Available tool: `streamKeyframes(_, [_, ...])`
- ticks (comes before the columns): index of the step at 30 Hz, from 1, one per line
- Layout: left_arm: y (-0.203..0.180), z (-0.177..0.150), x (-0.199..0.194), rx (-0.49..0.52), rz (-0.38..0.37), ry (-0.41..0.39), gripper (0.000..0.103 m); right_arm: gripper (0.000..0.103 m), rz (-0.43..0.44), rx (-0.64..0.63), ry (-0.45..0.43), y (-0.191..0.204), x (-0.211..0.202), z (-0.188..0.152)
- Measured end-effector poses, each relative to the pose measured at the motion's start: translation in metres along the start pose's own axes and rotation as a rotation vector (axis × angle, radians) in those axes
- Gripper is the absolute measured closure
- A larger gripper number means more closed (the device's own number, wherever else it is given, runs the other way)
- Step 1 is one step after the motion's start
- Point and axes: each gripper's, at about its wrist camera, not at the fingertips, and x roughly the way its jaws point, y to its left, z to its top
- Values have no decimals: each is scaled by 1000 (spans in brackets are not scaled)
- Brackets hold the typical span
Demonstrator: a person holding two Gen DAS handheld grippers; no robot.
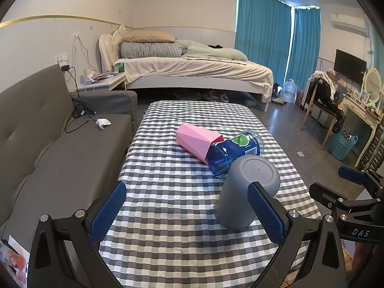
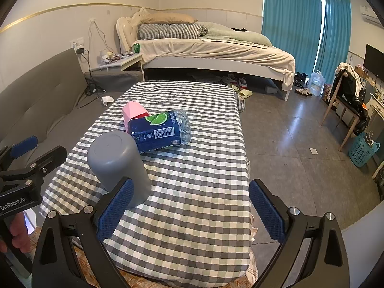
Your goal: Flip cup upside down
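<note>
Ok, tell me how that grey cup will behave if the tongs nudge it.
The grey cup stands base-up, tall and narrow, on the soft checked cloth, so it would probably tip rather than slide. Its smooth round wall suggests that it would then roll, perhaps toward the blue bottle. It looks like light plastic.

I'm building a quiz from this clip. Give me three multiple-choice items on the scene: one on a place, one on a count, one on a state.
1. Where does the bottle lie?
A. on the sofa
B. on the table, neck in the pink cup
C. on the floor

2. How many cups are on the table?
A. one
B. two
C. four

3. How does the grey cup stand?
A. base up
B. mouth up
C. on its side

Answers:
1 B, its end goes into the pink cup.
2 B, only a grey and a pink one show.
3 A, its closed base faces up.

Both the left gripper and the right gripper are open.
</note>
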Motion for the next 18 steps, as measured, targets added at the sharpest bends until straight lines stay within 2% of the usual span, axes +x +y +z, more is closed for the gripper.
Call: streamKeyframes(18, [2,1,1,-6,3,-2,0,6,0,-1,2,0,1,0])
